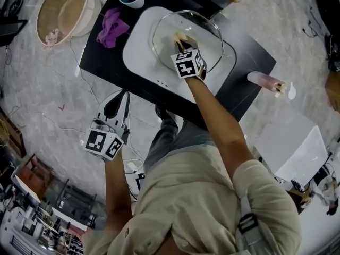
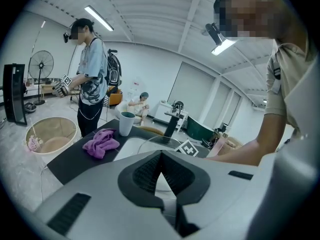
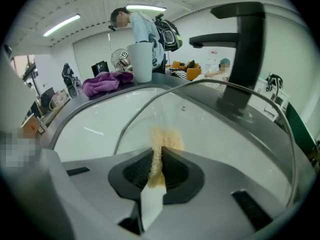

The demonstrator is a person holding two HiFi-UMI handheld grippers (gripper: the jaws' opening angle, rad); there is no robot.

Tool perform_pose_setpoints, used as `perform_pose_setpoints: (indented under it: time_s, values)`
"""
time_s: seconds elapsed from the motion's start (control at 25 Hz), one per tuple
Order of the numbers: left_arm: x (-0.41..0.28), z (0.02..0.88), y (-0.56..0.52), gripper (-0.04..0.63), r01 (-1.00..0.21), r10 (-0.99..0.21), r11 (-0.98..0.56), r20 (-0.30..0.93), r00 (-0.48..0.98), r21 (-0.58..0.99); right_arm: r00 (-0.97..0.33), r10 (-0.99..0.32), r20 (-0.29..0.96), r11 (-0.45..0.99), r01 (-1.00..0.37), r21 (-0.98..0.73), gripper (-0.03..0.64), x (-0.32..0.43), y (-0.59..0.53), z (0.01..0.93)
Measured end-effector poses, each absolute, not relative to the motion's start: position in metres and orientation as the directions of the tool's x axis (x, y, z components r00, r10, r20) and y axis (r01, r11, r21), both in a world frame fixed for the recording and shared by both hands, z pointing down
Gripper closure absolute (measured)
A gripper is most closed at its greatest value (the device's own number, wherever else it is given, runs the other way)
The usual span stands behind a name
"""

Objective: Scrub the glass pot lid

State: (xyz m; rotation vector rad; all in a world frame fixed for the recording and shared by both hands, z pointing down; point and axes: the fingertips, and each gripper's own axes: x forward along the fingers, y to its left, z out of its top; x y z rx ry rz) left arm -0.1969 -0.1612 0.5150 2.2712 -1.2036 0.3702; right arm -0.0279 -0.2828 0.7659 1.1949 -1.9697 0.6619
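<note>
right arm [image 1: 218,116] outstretched, right gripper [image 1: 183,40] pinching sponge [image 3: 162,139] on glass lid [image 1: 210,33]

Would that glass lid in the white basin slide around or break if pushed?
It probably slides: the glass lid lies loose on the smooth white basin, with only the sponge in the right gripper pressing it. Being clear glass, it is likely stiff, rather heavy and breakable if dropped.

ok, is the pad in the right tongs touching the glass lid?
Touching. Right gripper view: the yellow scrub pad, clamped in the right tongs, splays flat against the glass lid with no gap.
</note>
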Motion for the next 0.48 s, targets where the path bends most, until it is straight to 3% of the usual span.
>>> perform_pose_setpoints:
  time_s: [0.32, 0.48]
  values:
    - [-0.157, 0.505, -0.178, 0.581, -0.777, -0.633, -0.541, 0.452, 0.629, 0.323, -0.198, -0.534, 0.822, 0.207, -0.973, -0.100, 0.572, 0.087, -0.223, 0.761]
    - [-0.138, 0.504, -0.182, 0.580, -0.754, -0.609, -0.572, 0.449, 0.654, 0.322, -0.198, -0.558, 0.806, 0.172, -0.978, -0.121, 0.572, 0.103, -0.213, 0.752]
